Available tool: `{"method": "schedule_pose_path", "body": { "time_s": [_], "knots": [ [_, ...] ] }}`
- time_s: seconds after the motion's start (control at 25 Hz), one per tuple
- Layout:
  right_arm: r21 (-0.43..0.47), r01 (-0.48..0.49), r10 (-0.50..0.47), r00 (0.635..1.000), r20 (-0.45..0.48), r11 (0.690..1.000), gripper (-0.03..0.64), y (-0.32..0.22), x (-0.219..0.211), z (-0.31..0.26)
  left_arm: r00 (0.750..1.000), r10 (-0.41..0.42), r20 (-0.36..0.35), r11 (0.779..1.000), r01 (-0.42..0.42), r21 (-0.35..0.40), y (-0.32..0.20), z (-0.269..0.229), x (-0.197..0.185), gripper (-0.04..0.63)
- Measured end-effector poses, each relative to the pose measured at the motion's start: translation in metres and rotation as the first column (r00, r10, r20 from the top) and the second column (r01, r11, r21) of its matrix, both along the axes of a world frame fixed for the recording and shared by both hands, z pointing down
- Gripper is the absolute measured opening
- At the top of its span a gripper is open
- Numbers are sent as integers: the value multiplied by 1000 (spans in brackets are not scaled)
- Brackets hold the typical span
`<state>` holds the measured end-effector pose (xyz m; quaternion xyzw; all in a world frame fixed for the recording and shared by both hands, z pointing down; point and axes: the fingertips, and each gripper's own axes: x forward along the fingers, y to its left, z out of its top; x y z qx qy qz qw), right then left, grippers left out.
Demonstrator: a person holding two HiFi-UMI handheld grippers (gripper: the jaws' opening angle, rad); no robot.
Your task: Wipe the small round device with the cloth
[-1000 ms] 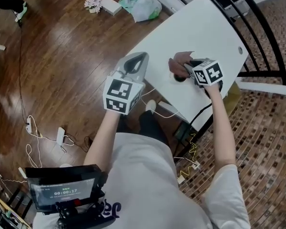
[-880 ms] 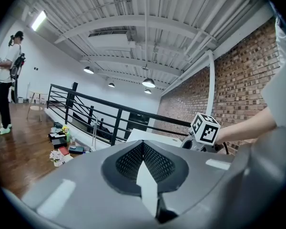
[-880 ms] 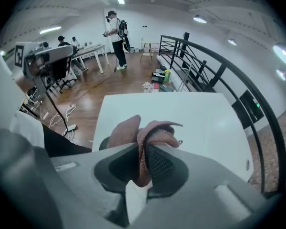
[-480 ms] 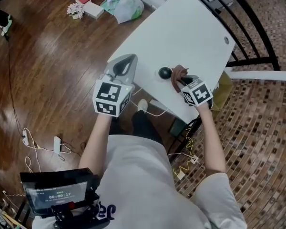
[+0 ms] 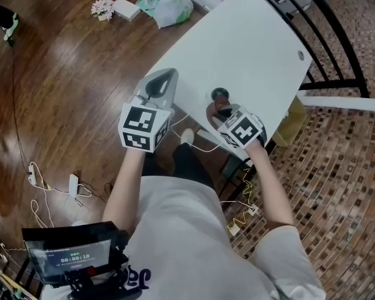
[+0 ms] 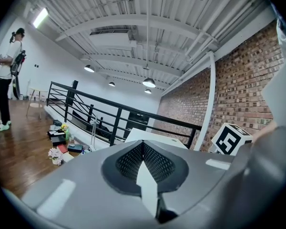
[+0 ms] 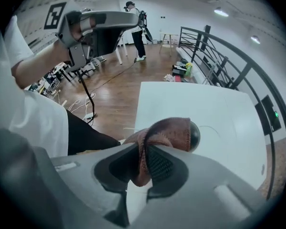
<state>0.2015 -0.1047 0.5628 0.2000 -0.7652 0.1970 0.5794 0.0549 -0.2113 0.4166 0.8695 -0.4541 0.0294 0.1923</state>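
The right claw [image 7: 142,163], clenched on the cloth [image 7: 169,130], should rub the small round device [image 7: 195,135] lightly; the left claw [image 6: 144,171] hangs clenched, empty.

Left gripper [image 5: 166,75] tilted up, fingers together, right gripper [image 5: 222,112] angled down, fingers pinching the cloth [image 7: 169,130], both forearms outstretched

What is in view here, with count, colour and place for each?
table: one, white, before the person
small round device: one, black, on the table's near part
cloth: one, reddish-brown, pinched over the table, at the device
plastic bag: one, pale, on the floor beyond the table
railing: one, black, behind the table
bystander: one, white top, far off
left gripper: one, grey, shut, empty, held up
right gripper: one, grey, shut on the cloth
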Motion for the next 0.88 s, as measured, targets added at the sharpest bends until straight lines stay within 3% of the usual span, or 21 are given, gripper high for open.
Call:
{"method": "schedule_pose_path", "body": {
  "time_s": [0.36,0.6,0.76,0.88],
  "knots": [
    [21,44,-45,998,48,999,35,-35,-25,-7,999,-43,11,999,44,-14,1,8,-16,17],
    [4,-201,196,963,186,980,35,-79,-5,-31,999,-32,19,999,32,-1,1,7,-14,17],
    [-8,-360,353,909,223,933,35,-95,30,-28,1000,-13,29,1000,13,12,1,1,-13,17],
    [31,-453,437,875,209,891,35,-100,63,-24,999,0,36,999,-1,43,1,-13,-12,17]
  ]
}}
